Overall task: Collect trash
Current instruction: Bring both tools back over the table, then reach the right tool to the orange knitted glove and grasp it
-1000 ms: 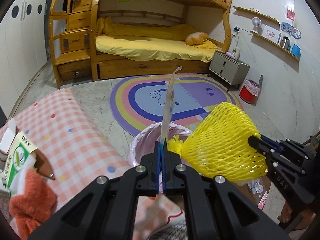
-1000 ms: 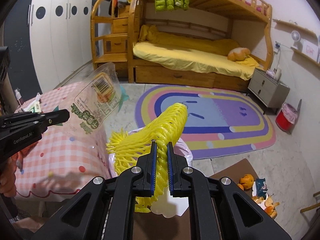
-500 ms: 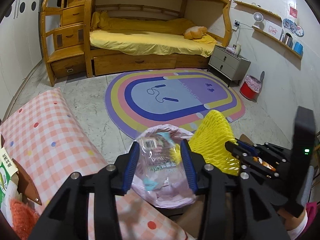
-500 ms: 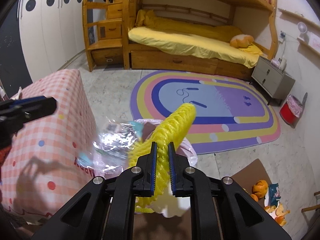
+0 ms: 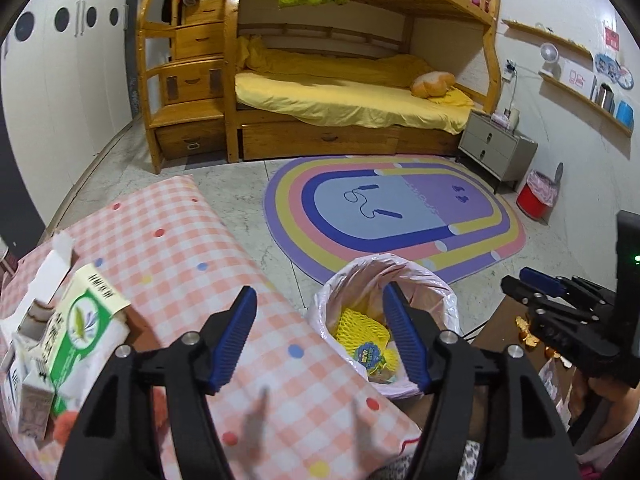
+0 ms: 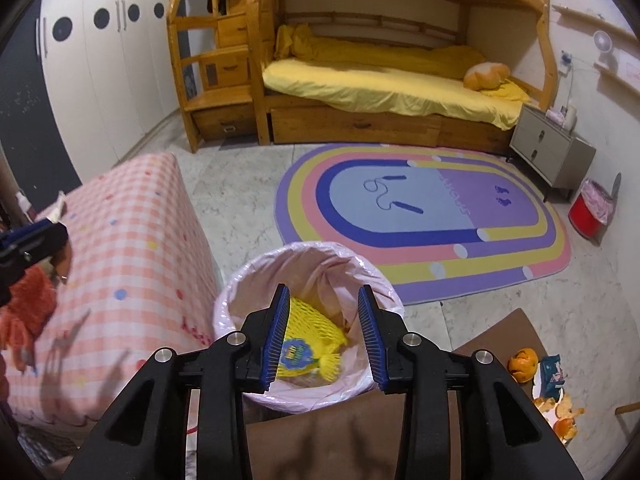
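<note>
A bin lined with a pink bag (image 5: 424, 280) (image 6: 248, 280) stands on the floor beside the checked table. The yellow foam net (image 5: 360, 330) (image 6: 310, 326) with its blue label lies inside it. My left gripper (image 5: 320, 340) hovers over the table's edge and the bin's near rim, jaws opening, nothing between them. My right gripper (image 6: 324, 334) hangs right above the bin, jaws opening too, and the net lies loose far below them. In the left wrist view the right gripper (image 5: 536, 284) shows at the right edge.
A pink checked cloth covers the table (image 5: 168, 240) (image 6: 132, 216), with a green-and-white carton (image 5: 76, 320) and an orange cloth (image 6: 28, 308) at its left. Orange peels and a blue wrapper (image 6: 552, 372) lie on brown cardboard (image 6: 500, 332). A rainbow rug (image 6: 424, 216), bunk bed and red bin (image 6: 588, 208) stand beyond.
Both grippers went from shut to open. The clear plastic wrapper left the left gripper and the yellow net left the right one; the net now lies in the bin.
</note>
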### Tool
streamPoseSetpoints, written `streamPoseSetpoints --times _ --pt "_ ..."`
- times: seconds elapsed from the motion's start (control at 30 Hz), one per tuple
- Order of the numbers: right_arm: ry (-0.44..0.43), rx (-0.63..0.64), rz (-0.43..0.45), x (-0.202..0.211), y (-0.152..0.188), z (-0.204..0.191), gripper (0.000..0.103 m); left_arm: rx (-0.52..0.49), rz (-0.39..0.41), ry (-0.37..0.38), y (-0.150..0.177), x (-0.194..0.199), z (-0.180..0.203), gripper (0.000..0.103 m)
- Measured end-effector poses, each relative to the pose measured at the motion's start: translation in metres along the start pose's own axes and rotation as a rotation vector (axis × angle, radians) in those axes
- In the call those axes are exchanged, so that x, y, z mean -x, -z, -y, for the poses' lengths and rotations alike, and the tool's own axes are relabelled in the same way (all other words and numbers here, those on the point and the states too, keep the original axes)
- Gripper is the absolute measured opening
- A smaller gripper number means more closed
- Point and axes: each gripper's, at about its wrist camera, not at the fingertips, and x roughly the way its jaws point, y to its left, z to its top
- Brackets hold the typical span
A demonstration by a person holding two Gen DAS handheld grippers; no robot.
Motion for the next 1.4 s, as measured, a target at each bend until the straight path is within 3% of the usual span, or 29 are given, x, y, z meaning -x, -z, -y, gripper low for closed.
streamPoseSetpoints --times 0.13,0.23,0.37,0.63,0.8,1.0,1.17,1.4 --pt "-0.061 0.022 0.048 0.035 -0.002 -0.018 0.037 0.003 0.015 -0.028 0.009 0.029 -0.01 0.066" --pt "-0.116 0.041 0.077 0.055 0.0 -0.034 0.037 0.027 0.027 -0.057 0.017 0.052 -0.02 0.074" --pt "-0.231 0.062 0.101 0.076 0.002 -0.063 0.037 0.058 0.008 -0.069 0.034 0.08 -0.037 0.076" --pt "-0.36 0.217 0.085 0.091 0.003 -0.148 0.037 0.165 -0.006 -0.231 0.08 0.127 -0.094 0.076" --pt "-0.402 0.305 0.077 0.092 0.008 -0.194 0.037 0.266 -0.01 -0.318 0.104 0.153 -0.138 0.076" --pt "-0.441 0.362 0.031 0.083 0.021 -0.237 0.04 0.319 -0.016 -0.45 0.131 0.169 -0.174 0.076" --pt "-0.434 0.395 0.007 0.07 0.028 -0.264 0.052 0.373 -0.033 -0.484 0.145 0.171 -0.2 0.079" --pt "-0.408 0.442 -0.027 0.039 0.029 -0.294 0.05 0.385 -0.035 -0.505 0.149 0.165 -0.217 0.081"
